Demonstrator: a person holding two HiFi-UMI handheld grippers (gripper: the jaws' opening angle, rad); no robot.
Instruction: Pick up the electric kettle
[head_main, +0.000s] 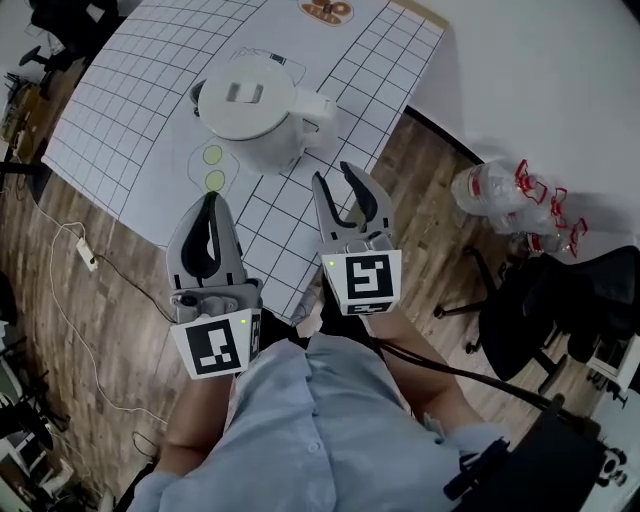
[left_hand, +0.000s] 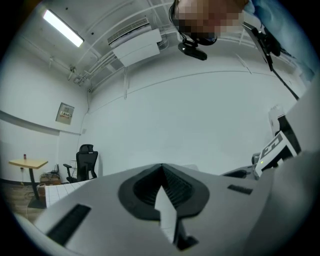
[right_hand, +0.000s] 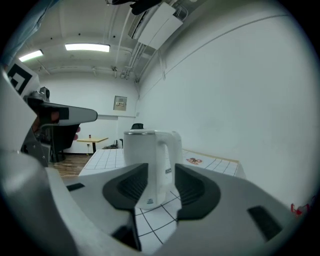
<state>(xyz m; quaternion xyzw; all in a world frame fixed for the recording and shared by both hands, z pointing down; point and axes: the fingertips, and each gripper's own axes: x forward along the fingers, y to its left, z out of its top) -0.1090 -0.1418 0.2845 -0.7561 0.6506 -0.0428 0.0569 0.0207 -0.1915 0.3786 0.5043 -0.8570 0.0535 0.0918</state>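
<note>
The kettle (head_main: 262, 108) stood upright on the gridded mat (head_main: 130, 90), lid on, with its handle (head_main: 318, 112) turned to the right in my head view. Two yellow-green circles (head_main: 213, 166) were printed on the mat just beside its base, on the near side.

My right gripper (head_main: 335, 178) was over the near part of the mat, close to the kettle on the handle side but clear of it. In the right gripper view its jaws (right_hand: 161, 172) stood apart, gripping nothing. The kettle (right_hand: 142, 150) showed through the gap, farther out on the mat, and neither pad touched it. From there the handle (right_hand: 169, 150) lay on the right side of the body.

My left gripper (head_main: 210, 200) was beside the right one, a little nearer to me and over the mat's near edge, well apart from the kettle. In the left gripper view its jaws (left_hand: 161, 170) were closed tip to tip with nothing between them. They faced a bare white wall (left_hand: 200, 115), with a black chair (left_hand: 86, 162) far off at the left. The right gripper's marker cube (left_hand: 272, 150) showed at the right edge of that view.

Off the mat, on the wooden floor (head_main: 440, 170) to the right, lay a cluster of clear bottles (head_main: 497, 195). Another black chair (head_main: 570, 300) stood nearer to me.
</note>
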